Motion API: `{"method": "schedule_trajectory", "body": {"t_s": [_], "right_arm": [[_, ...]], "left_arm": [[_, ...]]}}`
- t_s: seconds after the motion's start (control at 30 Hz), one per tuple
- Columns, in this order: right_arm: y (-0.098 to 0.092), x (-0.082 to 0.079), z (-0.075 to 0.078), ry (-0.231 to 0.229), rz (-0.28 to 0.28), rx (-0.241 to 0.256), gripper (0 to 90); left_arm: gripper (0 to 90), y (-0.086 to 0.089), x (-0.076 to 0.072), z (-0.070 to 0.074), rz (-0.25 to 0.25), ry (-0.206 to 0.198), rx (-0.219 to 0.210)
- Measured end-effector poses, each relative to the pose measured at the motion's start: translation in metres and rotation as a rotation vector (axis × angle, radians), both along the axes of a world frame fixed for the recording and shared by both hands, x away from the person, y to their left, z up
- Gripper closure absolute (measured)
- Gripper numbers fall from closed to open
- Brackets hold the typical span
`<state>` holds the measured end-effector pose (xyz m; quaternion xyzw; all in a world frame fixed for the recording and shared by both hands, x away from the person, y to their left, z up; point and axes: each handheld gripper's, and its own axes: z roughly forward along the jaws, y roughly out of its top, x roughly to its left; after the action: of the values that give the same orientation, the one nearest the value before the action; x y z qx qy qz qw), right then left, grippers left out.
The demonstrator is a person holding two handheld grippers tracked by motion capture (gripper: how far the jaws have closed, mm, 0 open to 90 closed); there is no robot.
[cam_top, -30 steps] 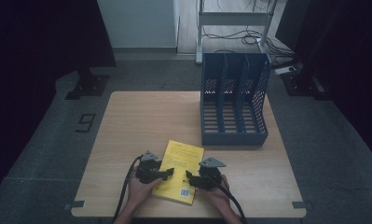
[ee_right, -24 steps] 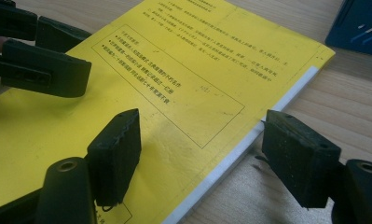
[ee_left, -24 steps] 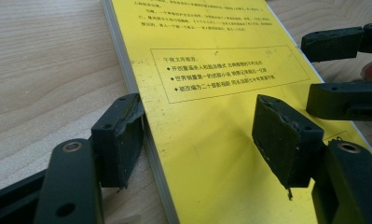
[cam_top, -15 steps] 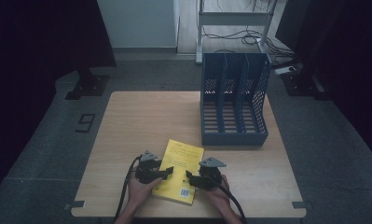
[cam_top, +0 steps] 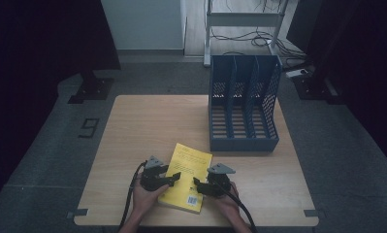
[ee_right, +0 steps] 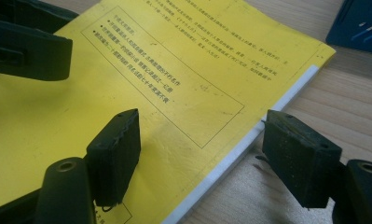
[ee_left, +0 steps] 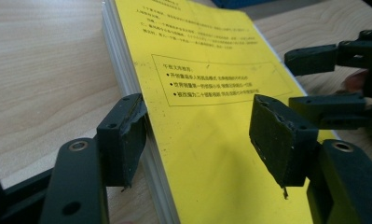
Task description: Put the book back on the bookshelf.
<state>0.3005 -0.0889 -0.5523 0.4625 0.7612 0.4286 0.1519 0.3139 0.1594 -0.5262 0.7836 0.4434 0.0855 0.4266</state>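
Two grippers, left gripper point(cam_top: 175, 175) and right gripper point(cam_top: 197, 183), straddle the yellow book's point(cam_top: 187, 174) edges, jaws wide apart.

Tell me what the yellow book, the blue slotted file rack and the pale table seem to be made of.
Yellow book: paper, with a smooth, slightly glossy cover and stacked white page edges. Blue slotted file rack: probably moulded plastic, matte, with perforated walls. Pale table: wood or wood-look laminate, judging by its grain lines.

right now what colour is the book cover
Yellow with black print; the book shows best in the left gripper view.
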Motion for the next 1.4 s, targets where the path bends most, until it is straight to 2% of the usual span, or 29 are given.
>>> {"method": "schedule_trajectory", "body": {"t_s": [0.23,0.43,0.67,0.83,0.93,1.0,1.1,1.4], "right_arm": [[0.000,0.000,0.000,0.002,0.000,0.003,27.4],[0.000,0.000,0.000,0.005,-0.001,0.006,27.3],[-0.001,0.000,0.000,0.006,-0.001,0.007,27.3],[-0.001,0.000,0.000,0.006,0.000,0.008,27.2],[-0.001,0.000,0.000,0.006,0.000,0.010,27.2],[-0.001,0.001,0.000,0.006,0.000,0.012,27.2],[-0.001,0.001,0.000,0.006,0.001,0.011,27.2],[-0.001,0.001,0.000,0.008,0.000,0.014,27.2]], "left_arm": [[37.1,-0.002,-0.003,0.003,0.002,-0.024,-0.021],[38.2,0.003,-0.001,0.004,-0.011,0.003,-0.126],[38.6,0.002,0.000,0.003,-0.011,0.006,-0.124],[39.3,0.003,0.002,0.002,-0.021,0.032,-0.146],[40.0,0.001,0.004,0.000,-0.058,0.090,-0.176],[39.8,-0.001,0.003,-0.001,-0.056,0.087,-0.150],[40.3,0.000,0.004,-0.001,-0.053,0.089,-0.154],[45.3,-0.001,0.007,0.002,-0.061,0.075,-0.106]]}}
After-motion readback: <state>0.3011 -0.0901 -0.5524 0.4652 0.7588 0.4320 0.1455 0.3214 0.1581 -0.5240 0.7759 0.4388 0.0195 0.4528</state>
